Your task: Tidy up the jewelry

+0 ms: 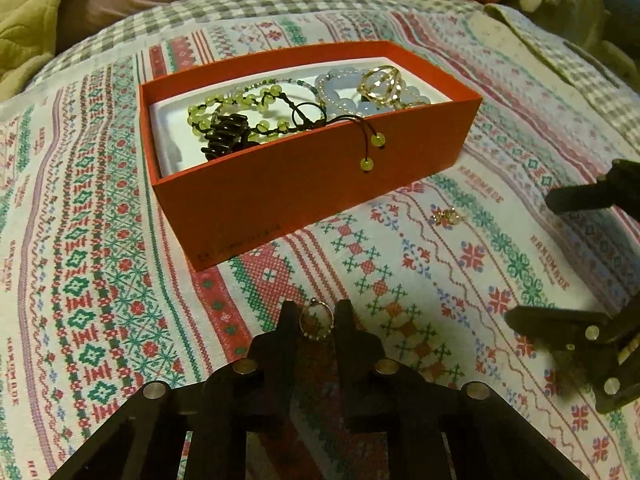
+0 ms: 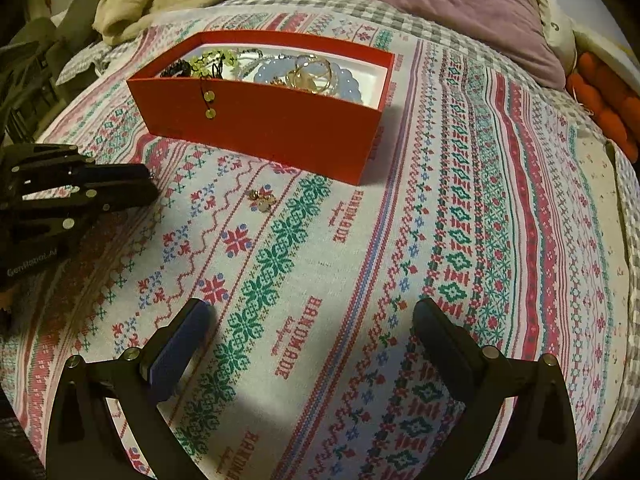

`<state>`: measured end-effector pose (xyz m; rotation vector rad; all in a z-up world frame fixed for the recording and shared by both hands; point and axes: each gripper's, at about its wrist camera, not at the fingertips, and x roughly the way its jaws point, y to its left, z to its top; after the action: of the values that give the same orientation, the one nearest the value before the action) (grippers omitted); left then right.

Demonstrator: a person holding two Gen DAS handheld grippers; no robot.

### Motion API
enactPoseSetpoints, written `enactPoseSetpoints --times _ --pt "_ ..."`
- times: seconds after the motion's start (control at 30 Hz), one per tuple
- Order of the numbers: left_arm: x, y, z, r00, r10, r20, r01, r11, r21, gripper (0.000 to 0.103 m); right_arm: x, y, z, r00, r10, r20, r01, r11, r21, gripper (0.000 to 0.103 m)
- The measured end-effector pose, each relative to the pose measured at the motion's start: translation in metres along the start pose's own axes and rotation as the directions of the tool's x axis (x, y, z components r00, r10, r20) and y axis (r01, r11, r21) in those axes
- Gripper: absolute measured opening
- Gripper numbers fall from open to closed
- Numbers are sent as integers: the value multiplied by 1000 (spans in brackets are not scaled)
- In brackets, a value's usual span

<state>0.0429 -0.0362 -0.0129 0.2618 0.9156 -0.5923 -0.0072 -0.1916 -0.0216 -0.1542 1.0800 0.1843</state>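
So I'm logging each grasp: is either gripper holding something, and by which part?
The left gripper pinches a ring by its band's sides. The right gripper is open, empty.

Black fingers, silver screws, blue pads

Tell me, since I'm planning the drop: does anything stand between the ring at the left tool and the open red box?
Nothing visible blocks the way. The left tool is shut on the ring, and only bare patterned bedspread lies before the red box. The box's near wall must be cleared; a green bead cord hangs over it.
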Motion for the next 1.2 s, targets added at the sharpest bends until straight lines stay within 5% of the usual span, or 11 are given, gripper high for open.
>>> enactPoseSetpoints --times 0.4,1.2 --pt "-13 13 -7 1000 28 -13 -28 999 -20 12 7 7 24 999 22 25 -23 1000 22 90" --pt "-18 17 -4 999 36 -16 -37 998 -51 12 15 19 47 994 106 34 -106 994 -18 9"
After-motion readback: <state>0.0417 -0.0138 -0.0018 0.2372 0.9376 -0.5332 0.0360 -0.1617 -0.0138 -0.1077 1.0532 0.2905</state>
